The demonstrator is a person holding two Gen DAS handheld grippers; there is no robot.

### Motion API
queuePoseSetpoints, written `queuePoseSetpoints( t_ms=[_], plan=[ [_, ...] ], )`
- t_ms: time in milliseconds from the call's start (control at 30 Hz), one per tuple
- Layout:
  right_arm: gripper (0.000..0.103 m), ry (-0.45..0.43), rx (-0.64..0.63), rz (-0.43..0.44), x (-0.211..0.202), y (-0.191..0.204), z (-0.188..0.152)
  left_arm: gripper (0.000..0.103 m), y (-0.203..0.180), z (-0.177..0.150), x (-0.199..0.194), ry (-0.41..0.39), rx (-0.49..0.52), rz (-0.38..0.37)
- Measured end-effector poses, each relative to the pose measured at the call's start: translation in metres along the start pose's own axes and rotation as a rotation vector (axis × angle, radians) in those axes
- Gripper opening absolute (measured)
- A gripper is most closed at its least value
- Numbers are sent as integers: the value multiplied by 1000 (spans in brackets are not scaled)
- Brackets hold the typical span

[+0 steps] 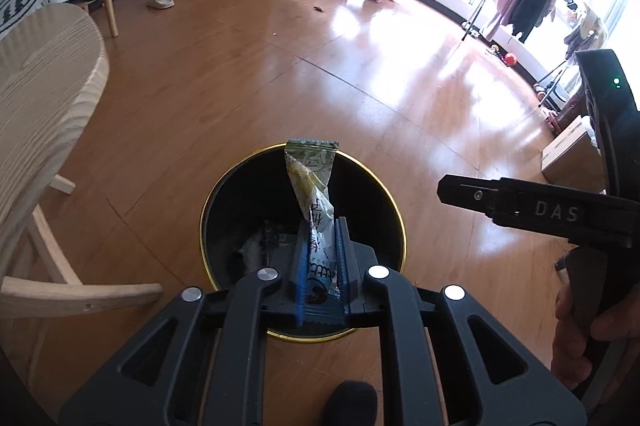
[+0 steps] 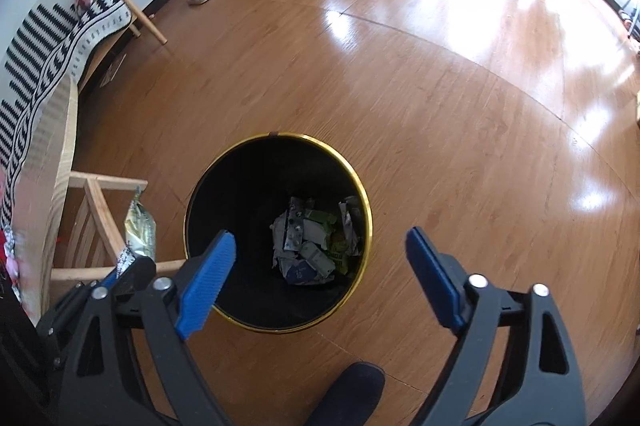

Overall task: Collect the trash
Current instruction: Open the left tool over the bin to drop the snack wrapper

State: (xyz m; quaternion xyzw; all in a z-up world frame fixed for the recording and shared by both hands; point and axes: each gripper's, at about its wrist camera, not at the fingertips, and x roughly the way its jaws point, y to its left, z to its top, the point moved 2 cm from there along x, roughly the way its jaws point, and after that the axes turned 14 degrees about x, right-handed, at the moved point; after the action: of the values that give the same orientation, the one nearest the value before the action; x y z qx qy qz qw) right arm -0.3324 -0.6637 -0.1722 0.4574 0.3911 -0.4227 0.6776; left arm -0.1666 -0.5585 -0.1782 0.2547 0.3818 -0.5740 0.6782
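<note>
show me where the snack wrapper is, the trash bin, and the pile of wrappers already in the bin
snack wrapper (image 1: 311, 186): left wrist view, on its pale upper half above the jaws.
trash bin (image 2: 362, 186): right wrist view, on the gold rim at right.
pile of wrappers (image 2: 312, 246): right wrist view, on the middle of the crumpled heap at the bottom.

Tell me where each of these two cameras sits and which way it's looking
Left wrist: rides the left gripper, looking down along its jaws, shut on a snack wrapper over the black bin; the person's right hand shows.
Right wrist: rides the right gripper, jaws open, facing down into the bin and its crumpled trash; a dark shoe tip shows.
Shared: bin, wrapper, wooden floor.
</note>
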Motion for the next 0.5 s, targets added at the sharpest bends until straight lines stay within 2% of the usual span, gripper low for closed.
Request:
queuePoseSetpoints(
  t_ms=[33, 67, 100, 233, 367, 400, 500],
  plan=[
    [87, -8, 6, -1, -2, -1, 1, 27, 0, 0, 1, -2, 6, 0],
    [87, -13, 13, 1, -3, -2, 2, 48, -2, -1, 1, -6, 9, -5],
    [87, -15, 17, 3, -4, -3, 2, 64, -2, 0, 0, -15, 8, -8],
    [87, -18, 16, 3, -6, -2, 3, 69, -8, 2, 0, -28, 16, -14],
    [87, -28, 1, -9, -8, 3, 0, 82, -8, 1, -4, -27, 14, 11],
    [88, -37, -10, -18, -10, 6, 0, 89, -6, 1, -7, -26, 10, 23],
    [94, -67, -39, -37, -17, 17, -1, 93, 0, -1, -20, -27, 0, 64]
  ],
)
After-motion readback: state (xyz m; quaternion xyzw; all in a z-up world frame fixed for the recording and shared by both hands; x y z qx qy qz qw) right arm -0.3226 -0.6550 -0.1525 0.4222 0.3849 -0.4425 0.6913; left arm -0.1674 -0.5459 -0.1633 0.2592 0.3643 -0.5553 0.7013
